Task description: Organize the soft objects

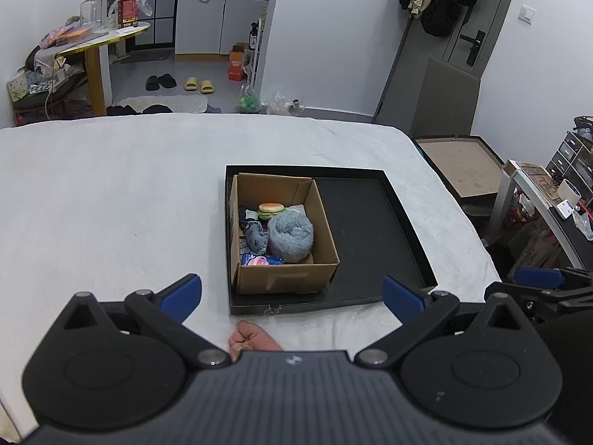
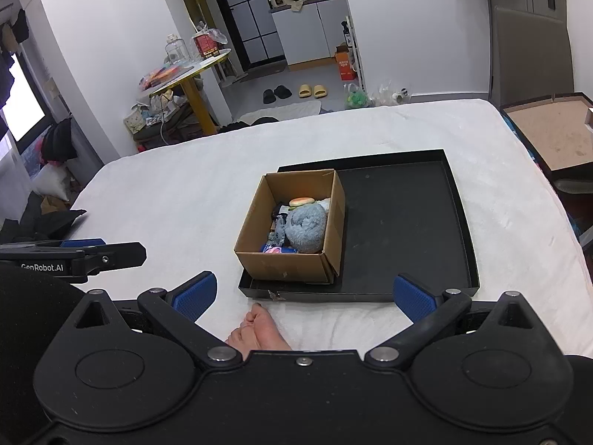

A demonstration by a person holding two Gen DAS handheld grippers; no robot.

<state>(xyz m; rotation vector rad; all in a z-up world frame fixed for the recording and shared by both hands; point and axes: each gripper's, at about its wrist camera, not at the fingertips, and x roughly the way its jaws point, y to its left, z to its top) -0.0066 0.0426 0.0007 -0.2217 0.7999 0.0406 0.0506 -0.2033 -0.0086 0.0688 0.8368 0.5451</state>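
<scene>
In the cardboard box (image 1: 283,256) (image 2: 292,263) lie the soft things: a rolled grey-blue towel (image 1: 291,235) (image 2: 307,228) fills its right side, a toy hamburger (image 1: 271,210) (image 2: 302,202) sits just behind the towel against the far wall, a dark patterned cloth (image 1: 255,237) (image 2: 278,233) lies to the towel's left, and a pink and blue packet (image 1: 261,260) (image 2: 276,249) is wedged against the near wall. The box stands upright with its flaps open, in the left part of a shallow black tray (image 1: 374,233) (image 2: 407,222); the tray's right part is bare black floor. The tray rests on a white bedcover (image 1: 111,193) (image 2: 178,193).

Near the tray's front edge, a bare foot (image 1: 252,337) (image 2: 259,328) rests on the cover, toes just short of the tray.

The left gripper (image 1: 292,298) (image 2: 74,252) hangs above the near edge of the bed, its blue-padded fingers (image 1: 183,296) spread wide apart with nothing between them. The right gripper (image 2: 304,298) (image 1: 545,282) is likewise held over the near edge, its blue pads (image 2: 196,294) wide apart and holding nothing. Each gripper shows at the side of the other's view, well clear of the box.

Beyond the bed stand a yellow-legged table (image 1: 92,59) (image 2: 192,81) with jars on it, slippers (image 1: 200,84) (image 2: 313,91) on the floor, and a second open box (image 1: 463,167) (image 2: 548,133) to the right.
</scene>
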